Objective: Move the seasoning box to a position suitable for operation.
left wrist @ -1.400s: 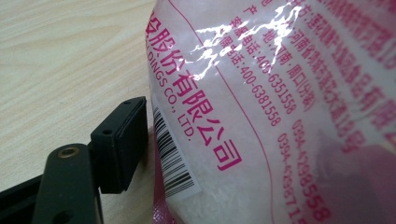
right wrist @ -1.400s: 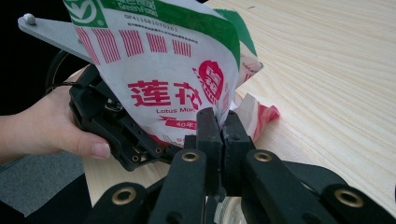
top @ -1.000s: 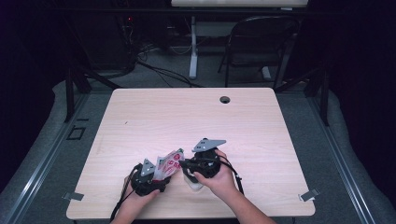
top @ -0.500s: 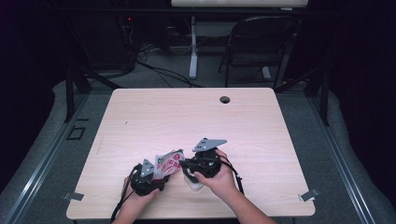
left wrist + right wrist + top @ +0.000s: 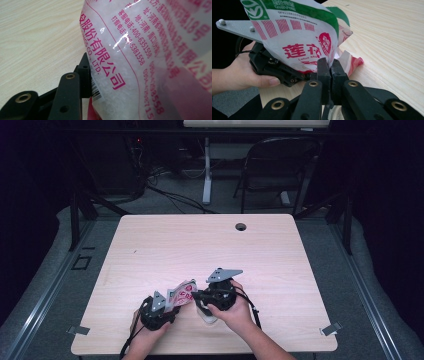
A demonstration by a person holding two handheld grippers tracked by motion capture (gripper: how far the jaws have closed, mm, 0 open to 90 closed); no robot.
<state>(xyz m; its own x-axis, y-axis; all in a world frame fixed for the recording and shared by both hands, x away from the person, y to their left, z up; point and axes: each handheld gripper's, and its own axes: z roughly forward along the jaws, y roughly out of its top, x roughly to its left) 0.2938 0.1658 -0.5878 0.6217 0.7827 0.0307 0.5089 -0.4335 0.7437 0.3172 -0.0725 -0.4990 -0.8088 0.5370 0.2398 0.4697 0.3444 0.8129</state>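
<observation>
1. Since the earlier frames, both hands had stayed where they were at the near edge of the desk (image 5: 150, 245); the left tool's jaws had just been closing, with the bag between them.
2. At the left, the left tool (image 5: 167, 304) was about half closed around the printed bag (image 5: 182, 292); whether its pads already pressed the film could not be told.
3. At the right, the right tool (image 5: 199, 296) was clamped tight on the bag's lower edge, so the bag hung between the two tools, just above the desk.
4. Step in hand, as judged: securing a second hold on the bag. The next move called for the left tool to finish closing without crumpling the film.
5. Left gripper view showed pink print and a barcode on the bag (image 5: 140, 62) against one black jaw; right gripper view showed the green-topped front of the bag (image 5: 297, 37), the pinched edge, and the person's left hand (image 5: 239, 72).
</observation>
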